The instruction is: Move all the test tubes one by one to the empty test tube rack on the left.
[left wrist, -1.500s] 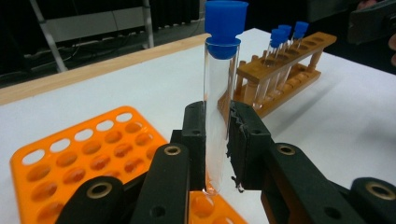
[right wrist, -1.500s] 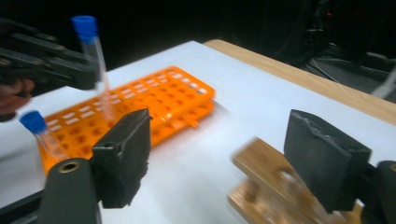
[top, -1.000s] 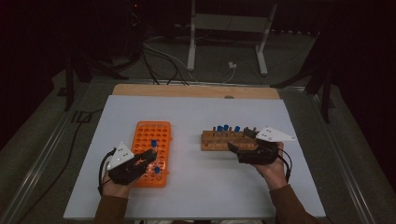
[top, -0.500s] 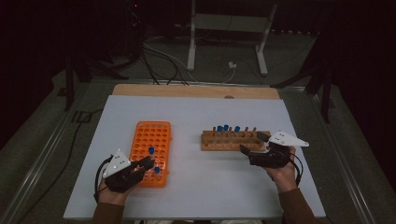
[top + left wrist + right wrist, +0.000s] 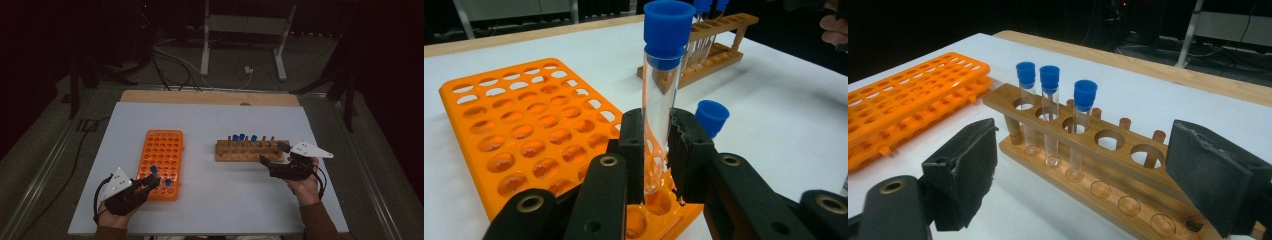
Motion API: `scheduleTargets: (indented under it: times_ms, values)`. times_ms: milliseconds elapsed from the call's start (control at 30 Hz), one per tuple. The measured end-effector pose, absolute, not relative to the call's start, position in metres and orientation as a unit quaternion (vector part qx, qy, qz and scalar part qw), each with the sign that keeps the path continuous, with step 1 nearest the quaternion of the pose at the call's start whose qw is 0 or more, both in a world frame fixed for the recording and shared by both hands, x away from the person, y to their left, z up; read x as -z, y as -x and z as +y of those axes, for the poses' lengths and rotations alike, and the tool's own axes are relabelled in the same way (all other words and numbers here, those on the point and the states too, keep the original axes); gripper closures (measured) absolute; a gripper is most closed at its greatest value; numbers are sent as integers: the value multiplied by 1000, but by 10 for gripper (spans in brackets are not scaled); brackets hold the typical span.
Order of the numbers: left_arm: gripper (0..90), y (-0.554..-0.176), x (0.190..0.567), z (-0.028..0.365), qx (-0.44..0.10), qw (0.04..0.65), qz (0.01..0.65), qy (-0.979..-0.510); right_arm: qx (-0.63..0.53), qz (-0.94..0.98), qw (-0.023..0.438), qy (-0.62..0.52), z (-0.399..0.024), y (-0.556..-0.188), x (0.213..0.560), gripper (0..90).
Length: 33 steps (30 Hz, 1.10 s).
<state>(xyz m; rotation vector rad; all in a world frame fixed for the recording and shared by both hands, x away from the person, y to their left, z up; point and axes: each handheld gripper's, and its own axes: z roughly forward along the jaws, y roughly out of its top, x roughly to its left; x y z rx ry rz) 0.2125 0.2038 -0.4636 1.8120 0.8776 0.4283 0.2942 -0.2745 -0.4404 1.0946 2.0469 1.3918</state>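
Observation:
My left gripper (image 5: 656,145) (image 5: 149,182) is shut on a clear test tube with a blue cap (image 5: 659,95) (image 5: 154,170). The tube stands upright, its lower end at a hole in the near right corner of the orange rack (image 5: 524,130) (image 5: 162,150). A second blue-capped tube (image 5: 712,116) (image 5: 168,182) sits in that corner beside it. My right gripper (image 5: 1088,175) (image 5: 272,153) is open with nothing between its pads, just off the right end of the wooden rack (image 5: 1128,150) (image 5: 250,151). Three blue-capped tubes (image 5: 1050,100) stand in that rack's left holes.
Both racks rest on a white table sheet (image 5: 210,200) with a wooden strip (image 5: 210,97) along the far edge. Beyond it are a metal stand (image 5: 242,45) and cables on a dark floor. The orange rack (image 5: 908,100) lies left of the wooden one.
My left gripper has drawn toward the table's near edge with the tube, to the orange rack's near corner. My right gripper has moved right, off the wooden rack.

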Motion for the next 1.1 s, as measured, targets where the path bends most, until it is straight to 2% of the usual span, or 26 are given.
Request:
scheduleTargets:
  times_ms: [200, 533, 1100]
  values:
    - [781, -207, 466, 200, -176, 501, 357, -769, -503, 737, 215, -396, -275, -294, 441, 138]
    - [782, -209, 477, 189, -176, 438, 351, -808, -507, 736, 216, -394, -276, -293, 440, 148]
    - [783, -211, 484, 184, -171, 403, 354, -827, -501, 739, 221, -393, -276, -293, 442, 154]
